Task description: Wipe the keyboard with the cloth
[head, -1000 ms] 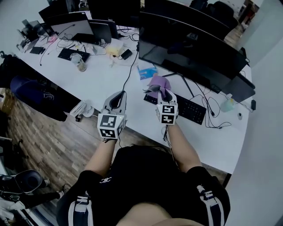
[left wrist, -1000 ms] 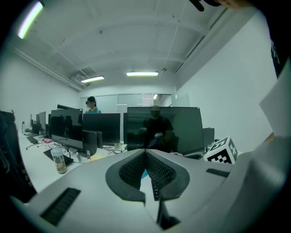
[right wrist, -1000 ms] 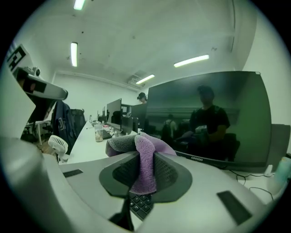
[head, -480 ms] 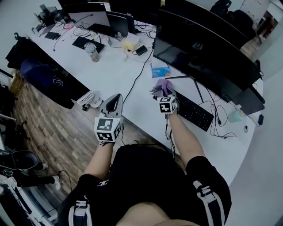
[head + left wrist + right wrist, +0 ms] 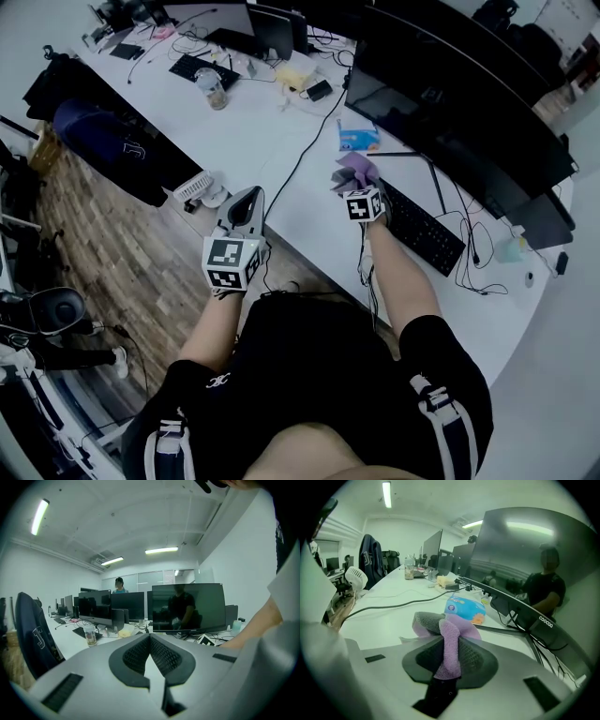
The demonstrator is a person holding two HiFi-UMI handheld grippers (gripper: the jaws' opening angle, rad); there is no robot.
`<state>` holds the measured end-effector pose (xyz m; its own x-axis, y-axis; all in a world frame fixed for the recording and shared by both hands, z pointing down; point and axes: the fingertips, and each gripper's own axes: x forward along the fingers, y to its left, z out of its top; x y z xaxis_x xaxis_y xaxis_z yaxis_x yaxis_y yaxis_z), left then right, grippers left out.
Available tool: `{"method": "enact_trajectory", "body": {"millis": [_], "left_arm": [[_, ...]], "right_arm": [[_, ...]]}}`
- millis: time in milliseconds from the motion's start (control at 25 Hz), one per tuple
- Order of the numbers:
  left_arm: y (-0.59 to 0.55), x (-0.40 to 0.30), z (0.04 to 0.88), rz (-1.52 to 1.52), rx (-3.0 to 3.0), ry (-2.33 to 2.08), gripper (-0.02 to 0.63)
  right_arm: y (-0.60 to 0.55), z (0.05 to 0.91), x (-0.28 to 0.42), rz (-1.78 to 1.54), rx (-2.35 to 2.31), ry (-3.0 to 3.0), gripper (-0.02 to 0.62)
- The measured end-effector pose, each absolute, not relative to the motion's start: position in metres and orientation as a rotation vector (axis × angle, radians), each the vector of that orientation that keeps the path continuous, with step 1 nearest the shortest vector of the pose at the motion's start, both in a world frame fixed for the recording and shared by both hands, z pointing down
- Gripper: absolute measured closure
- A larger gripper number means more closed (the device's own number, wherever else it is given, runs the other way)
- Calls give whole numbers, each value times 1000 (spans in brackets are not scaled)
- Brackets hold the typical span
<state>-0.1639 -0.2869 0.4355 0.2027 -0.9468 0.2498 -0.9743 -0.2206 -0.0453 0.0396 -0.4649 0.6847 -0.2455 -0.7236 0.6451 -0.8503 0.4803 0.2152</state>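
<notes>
1. my right tongs [image 5: 351, 185] are clamped on the purple cloth [image 5: 357, 168], over the keyboard's [image 5: 424, 234] 10 o'clock end.
2. my left tongs [image 5: 247, 201] are closed and empty, at the bench [image 5: 272, 150] edge.

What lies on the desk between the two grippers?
Head view: a black cable crosses the white desk between left gripper and right gripper, which grips the cloth.
</notes>
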Motion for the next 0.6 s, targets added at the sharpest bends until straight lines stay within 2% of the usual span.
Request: {"method": "enact_trajectory", "body": {"millis": [600], "left_arm": [[-294, -162, 439, 319, 2371, -1852, 595]], "right_arm": [[-465, 702, 56, 274, 1290, -1958, 503]]}}
